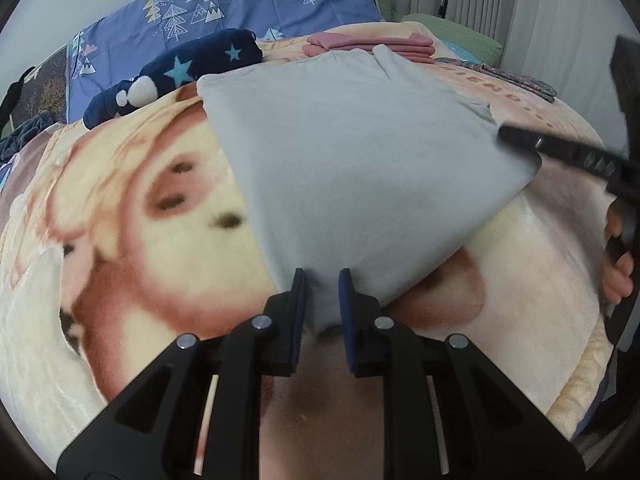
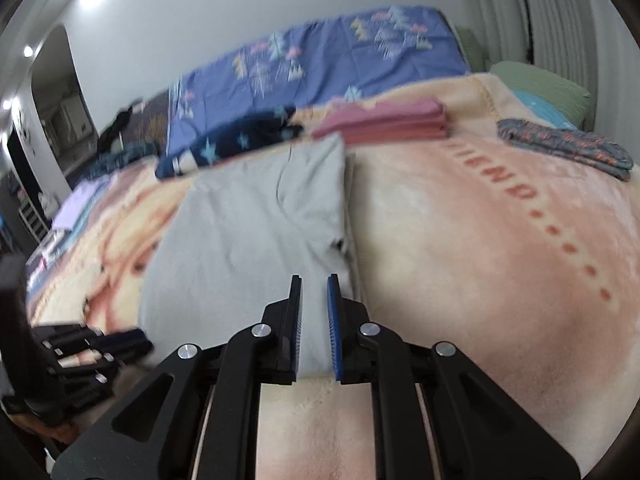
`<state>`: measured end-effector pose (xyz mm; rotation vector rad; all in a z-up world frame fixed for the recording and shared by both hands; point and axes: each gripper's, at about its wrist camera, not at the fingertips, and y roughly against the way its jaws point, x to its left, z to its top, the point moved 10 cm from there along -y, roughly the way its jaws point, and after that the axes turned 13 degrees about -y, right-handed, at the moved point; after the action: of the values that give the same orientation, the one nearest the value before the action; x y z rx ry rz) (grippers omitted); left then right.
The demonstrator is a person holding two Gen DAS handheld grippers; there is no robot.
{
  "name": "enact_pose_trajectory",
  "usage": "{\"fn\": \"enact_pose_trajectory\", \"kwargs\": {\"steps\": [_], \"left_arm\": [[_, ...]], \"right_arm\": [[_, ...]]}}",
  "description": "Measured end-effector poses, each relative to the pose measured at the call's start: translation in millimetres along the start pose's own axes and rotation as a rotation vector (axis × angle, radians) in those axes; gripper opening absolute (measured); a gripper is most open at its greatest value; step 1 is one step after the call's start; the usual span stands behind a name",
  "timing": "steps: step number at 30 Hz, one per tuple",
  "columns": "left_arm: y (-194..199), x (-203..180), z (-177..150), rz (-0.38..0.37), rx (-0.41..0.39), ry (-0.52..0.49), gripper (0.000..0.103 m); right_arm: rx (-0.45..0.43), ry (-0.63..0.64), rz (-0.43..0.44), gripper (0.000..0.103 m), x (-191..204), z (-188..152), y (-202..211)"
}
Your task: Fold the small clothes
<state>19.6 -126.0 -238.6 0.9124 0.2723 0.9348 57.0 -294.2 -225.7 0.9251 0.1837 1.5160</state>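
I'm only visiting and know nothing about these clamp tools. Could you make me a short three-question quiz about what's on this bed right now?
1. True or false: both grippers pinch the grey garment.
2. Which colour is the folded stack beyond it: A pink, B green, C white?
3. Fill in: the dark blue fabric near the pillow has ____ printed on it.

Key: 1 true: left gripper and right gripper each hold its near edge. 2 A. 3 stars.

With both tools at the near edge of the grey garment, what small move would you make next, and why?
Probably lift that near edge and carry it toward the far edge. The left tool and right tool each appear to pinch a near corner of the grey garment, which lies flat on the blanket with only one sleeve folded in.
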Motion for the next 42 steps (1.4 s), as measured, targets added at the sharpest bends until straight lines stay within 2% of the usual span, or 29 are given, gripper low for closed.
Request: {"fn": "enact_pose_trajectory", "kwargs": {"steps": [1,2,3,4,5,8,12,16,18,21,22,24,25,26,27,29,31,33,35,36,39,41,42], "left_arm": [[1,1,-1,-0.004,-0.001,0.008,0.020],[2,2,-2,-0.004,-0.002,0.016,0.025],[5,6,-3,0.008,-0.001,0.025,0.032],[6,10,-3,0.023,0.000,0.036,0.047],[10,16,-3,0.021,-0.012,0.060,0.049],[22,32,5,-0.015,-0.057,0.139,0.049],[21,61,26,0.044,-0.085,0.156,0.049],[0,83,51,0.042,-0.087,0.179,0.049],[-12,91,61,0.041,-0.079,0.187,0.050],[-33,100,76,0.005,-0.068,0.220,0.054],[-39,103,79,0.002,-0.065,0.230,0.056],[-57,110,83,0.023,-0.044,0.229,0.061],[-65,113,81,0.038,-0.029,0.224,0.069],[-76,115,76,0.039,-0.014,0.223,0.072],[-81,115,72,0.017,-0.022,0.236,0.074],[-82,117,66,-0.038,-0.053,0.286,0.074],[-79,119,65,-0.060,-0.067,0.302,0.072],[-76,116,68,-0.076,-0.083,0.291,0.062],[-70,111,76,-0.101,-0.097,0.264,0.039],[-68,111,80,-0.107,-0.099,0.257,0.036],[-68,121,97,-0.066,-0.112,0.243,0.035],[-72,136,109,-0.036,-0.121,0.266,0.036],[-76,144,112,-0.017,-0.118,0.276,0.043]], "right_arm": [[0.051,-0.008,-0.044,0.008,-7,-7,-13],[0.094,-0.039,-0.059,0.007,-15,-13,-22],[0.111,-0.066,-0.048,0.005,-19,-14,-26],[0.114,-0.085,-0.037,0.004,-21,-13,-25],[0.113,-0.093,-0.031,0.004,-22,-11,-23],[0.112,-0.096,-0.002,0.008,-20,-3,-16],[0.062,-0.101,0.028,0.014,-11,29,-10],[0.036,-0.050,0.050,0.015,5,69,-24],[0.049,-0.019,0.099,0.015,21,85,-37],[0.116,0.061,0.236,0.015,53,96,-57],[0.125,0.086,0.244,0.015,59,98,-64],[0.155,0.115,0.179,0.015,59,101,-89],[0.176,0.112,0.129,0.015,52,99,-103],[0.199,0.097,0.057,0.009,38,95,-122],[0.213,0.076,0.022,0.008,23,91,-137],[0.217,-0.012,0.103,0.007,9,84,-146],[0.212,-0.071,0.161,0.006,5,88,-136],[0.192,-0.071,0.177,0.010,8,96,-124],[0.144,-0.057,0.152,0.010,7,109,-113],[0.130,-0.054,0.159,0.010,8,115,-109],[0.120,-0.042,0.191,0.010,15,128,-108],[0.148,-0.021,0.216,0.010,25,132,-117],[0.166,-0.016,0.219,0.011,26,131,-124]]}}
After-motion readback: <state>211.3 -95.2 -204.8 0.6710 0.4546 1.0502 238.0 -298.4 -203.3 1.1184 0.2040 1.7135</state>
